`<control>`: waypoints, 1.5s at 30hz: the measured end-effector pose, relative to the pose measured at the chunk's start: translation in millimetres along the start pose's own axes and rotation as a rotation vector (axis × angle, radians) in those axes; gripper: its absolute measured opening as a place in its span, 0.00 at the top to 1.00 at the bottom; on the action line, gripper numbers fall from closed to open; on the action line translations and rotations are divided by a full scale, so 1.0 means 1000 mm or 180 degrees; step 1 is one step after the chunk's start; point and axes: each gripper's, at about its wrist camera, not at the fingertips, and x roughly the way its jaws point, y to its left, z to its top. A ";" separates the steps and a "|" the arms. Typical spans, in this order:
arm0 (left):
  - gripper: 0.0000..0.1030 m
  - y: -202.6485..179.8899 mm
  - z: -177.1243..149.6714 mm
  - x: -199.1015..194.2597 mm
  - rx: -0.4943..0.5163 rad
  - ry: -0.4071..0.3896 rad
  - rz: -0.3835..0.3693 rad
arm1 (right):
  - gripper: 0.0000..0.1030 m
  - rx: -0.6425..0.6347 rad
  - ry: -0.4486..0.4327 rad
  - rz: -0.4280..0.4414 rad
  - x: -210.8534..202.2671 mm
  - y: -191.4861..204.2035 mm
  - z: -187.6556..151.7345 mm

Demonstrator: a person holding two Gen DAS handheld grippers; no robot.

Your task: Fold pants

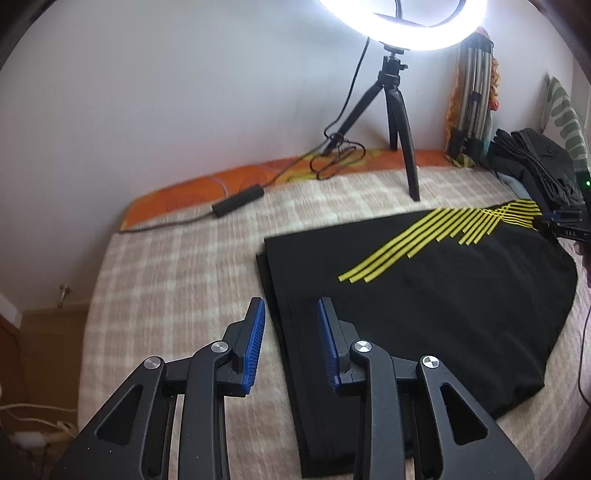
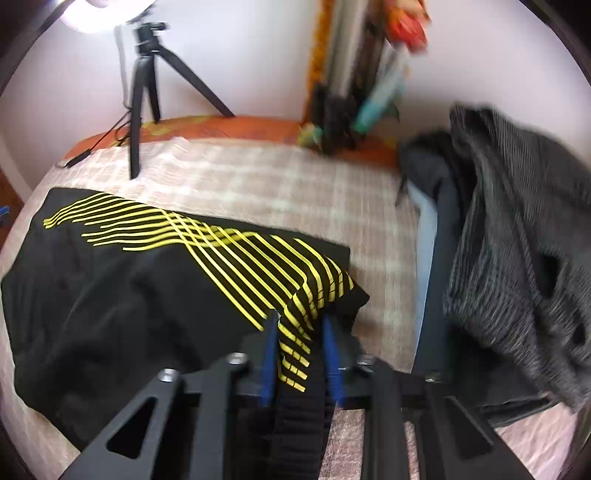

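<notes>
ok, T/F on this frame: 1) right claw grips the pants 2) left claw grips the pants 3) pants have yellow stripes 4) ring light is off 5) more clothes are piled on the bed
1) Right claw grips the black pants: true.
2) Left claw grips the pants: false, it is open above their edge with nothing between its fingers.
3) Yellow stripes: true.
4) Ring light off: false, it glows.
5) Dark clothes pile on the bed: true.
</notes>
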 end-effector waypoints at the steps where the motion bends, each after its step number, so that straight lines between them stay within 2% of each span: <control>1: 0.73 -0.001 -0.004 0.000 -0.0006 0.0042 -0.0038 | 0.90 -0.0109 -0.0042 -0.0091 -0.004 0.005 0.002; 5: 0.73 -0.005 -0.021 -0.001 -0.0024 0.0236 -0.0034 | 0.93 -0.0269 -0.0136 -0.0404 -0.005 0.011 0.013; 7: 0.73 -0.003 -0.030 -0.004 -0.0150 0.0314 -0.0091 | 0.93 -0.0344 -0.0078 -0.0492 0.003 0.012 0.018; 8: 0.73 -0.002 -0.036 -0.005 -0.0220 0.0380 -0.0123 | 0.90 -0.0380 -0.0023 -0.0485 0.008 0.013 0.018; 9: 0.73 -0.002 -0.040 -0.004 -0.0238 0.0425 -0.0108 | 0.79 -0.0396 0.0026 -0.0465 0.010 0.013 0.017; 10: 0.73 -0.003 -0.044 -0.004 -0.0241 0.0463 -0.0080 | 0.73 -0.0400 0.0031 -0.0475 0.009 0.014 0.015; 11: 0.73 -0.004 -0.048 -0.005 -0.0253 0.0488 -0.0061 | 0.64 -0.0407 -0.0011 -0.0498 0.004 0.016 0.011; 13: 0.73 -0.002 -0.054 -0.007 -0.0351 0.0511 -0.0087 | 0.54 -0.0416 -0.0086 -0.0525 -0.013 0.022 0.005; 15: 0.73 0.000 -0.058 -0.007 -0.0473 0.0537 -0.0138 | 0.35 -0.0393 -0.0211 -0.0560 -0.036 0.029 -0.005; 17: 0.73 -0.004 -0.061 -0.004 -0.0446 0.0578 -0.0084 | 0.30 -0.0315 -0.0335 -0.0577 -0.058 0.036 -0.017; 20: 0.73 -0.009 -0.066 0.001 -0.0421 0.0652 -0.0111 | 0.22 -0.0047 -0.0453 -0.0454 -0.086 0.041 -0.041; 21: 0.74 -0.011 -0.067 0.002 -0.0403 0.0658 -0.0118 | 0.21 0.0051 -0.0483 -0.0425 -0.092 0.043 -0.049; 23: 0.88 -0.016 -0.068 0.002 -0.0292 0.0618 -0.0021 | 0.18 0.0338 -0.0498 -0.0289 -0.101 0.041 -0.066; 26: 0.94 -0.017 -0.066 0.002 -0.0311 0.0585 0.0039 | 0.18 0.0742 -0.0396 -0.0024 -0.094 0.033 -0.083; 32: 0.96 -0.013 -0.070 -0.006 -0.0418 0.0550 0.0077 | 0.18 0.1251 -0.0221 0.0160 -0.075 0.016 -0.101; 35: 0.97 -0.013 -0.073 -0.010 -0.0383 0.0520 0.0205 | 0.18 0.1416 -0.0174 0.0259 -0.069 0.007 -0.105; 39: 0.97 -0.007 -0.078 -0.010 -0.0368 0.0554 0.0356 | 0.18 0.1780 -0.0014 0.0524 -0.054 -0.004 -0.113; 42: 0.97 -0.005 -0.078 -0.017 -0.0399 0.0511 0.0394 | 0.18 0.1859 0.0030 0.0529 -0.050 -0.005 -0.114; 45: 0.96 -0.016 -0.071 -0.025 -0.0283 0.0404 0.0423 | 0.18 0.1851 0.0066 0.0554 -0.047 0.001 -0.113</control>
